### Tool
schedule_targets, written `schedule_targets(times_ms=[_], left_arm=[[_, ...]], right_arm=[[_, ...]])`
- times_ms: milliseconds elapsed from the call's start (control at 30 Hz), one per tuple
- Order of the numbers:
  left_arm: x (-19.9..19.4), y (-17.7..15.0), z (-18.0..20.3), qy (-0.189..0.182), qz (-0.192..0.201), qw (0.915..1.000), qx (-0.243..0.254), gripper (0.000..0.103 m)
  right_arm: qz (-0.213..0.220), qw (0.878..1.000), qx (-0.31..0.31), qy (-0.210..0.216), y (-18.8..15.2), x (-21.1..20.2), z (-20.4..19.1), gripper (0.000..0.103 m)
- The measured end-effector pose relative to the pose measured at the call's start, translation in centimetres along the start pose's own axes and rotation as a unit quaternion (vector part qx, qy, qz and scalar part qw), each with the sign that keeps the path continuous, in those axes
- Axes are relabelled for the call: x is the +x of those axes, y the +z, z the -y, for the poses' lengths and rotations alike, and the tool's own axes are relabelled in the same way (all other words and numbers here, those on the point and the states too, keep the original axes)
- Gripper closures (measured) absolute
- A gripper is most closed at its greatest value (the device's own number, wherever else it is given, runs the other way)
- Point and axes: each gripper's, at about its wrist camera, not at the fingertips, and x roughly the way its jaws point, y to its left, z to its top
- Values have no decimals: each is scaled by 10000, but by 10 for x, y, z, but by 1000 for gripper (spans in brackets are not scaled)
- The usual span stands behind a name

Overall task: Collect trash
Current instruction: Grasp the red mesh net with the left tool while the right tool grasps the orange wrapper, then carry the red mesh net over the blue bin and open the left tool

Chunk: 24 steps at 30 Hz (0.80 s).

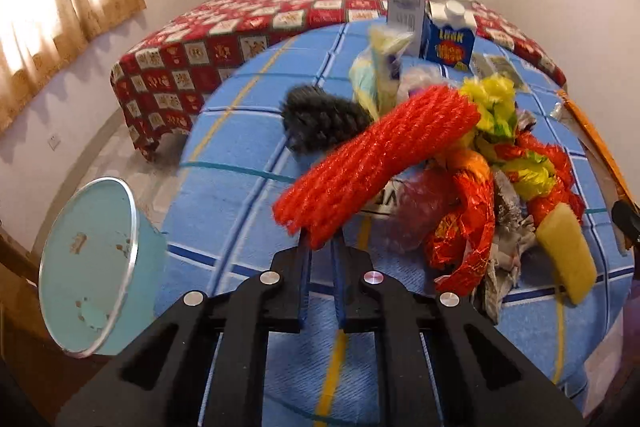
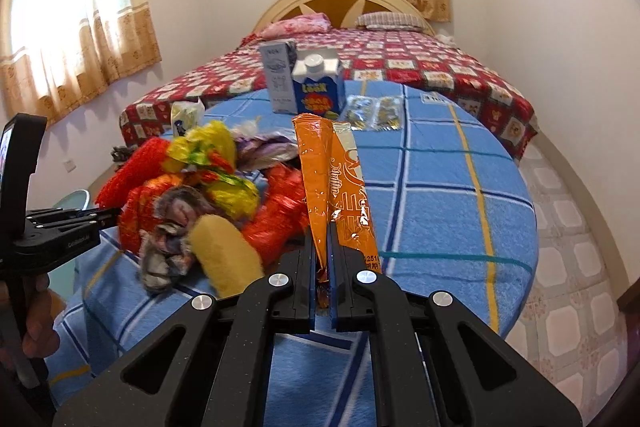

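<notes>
- Red scourer (image 1: 376, 163) is pinched at its near end by the left tool (image 1: 322, 251), raised over the desk (image 1: 248, 131).
- Orange wrapper (image 2: 332, 187) is clamped in the right tool (image 2: 322, 259), pointing to 12 o'clock.
- Trash heap (image 2: 208, 187) lies at 10 o'clock of the wrapper.
- Cartons (image 2: 316, 87) stand at 12 o'clock.
- Teal bin (image 1: 96, 267) sits at 8 o'clock, off the desk's edge.

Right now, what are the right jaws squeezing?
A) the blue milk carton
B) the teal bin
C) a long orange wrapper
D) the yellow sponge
C: in the right wrist view the right gripper has its jaws shut on the long orange wrapper, while the blue milk carton stands far back on the table and the yellow sponge lies loose beside.
</notes>
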Motion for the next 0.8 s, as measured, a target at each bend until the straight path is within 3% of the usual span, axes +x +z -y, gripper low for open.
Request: schedule_targets(times_ms=[300, 567, 800], left_arm=[[-47, -4, -40, 287, 406, 9988, 6, 95], [-55, -23, -99, 988, 189, 9946, -260, 95], [-56, -44, -159, 1653, -75, 9843, -619, 95]], right_arm=[[253, 9984, -315, 403, 18, -10, -37, 98], [351, 9909, -842, 991, 31, -2, -95, 98], [352, 9790, -1355, 1484, 37, 13, -152, 98]])
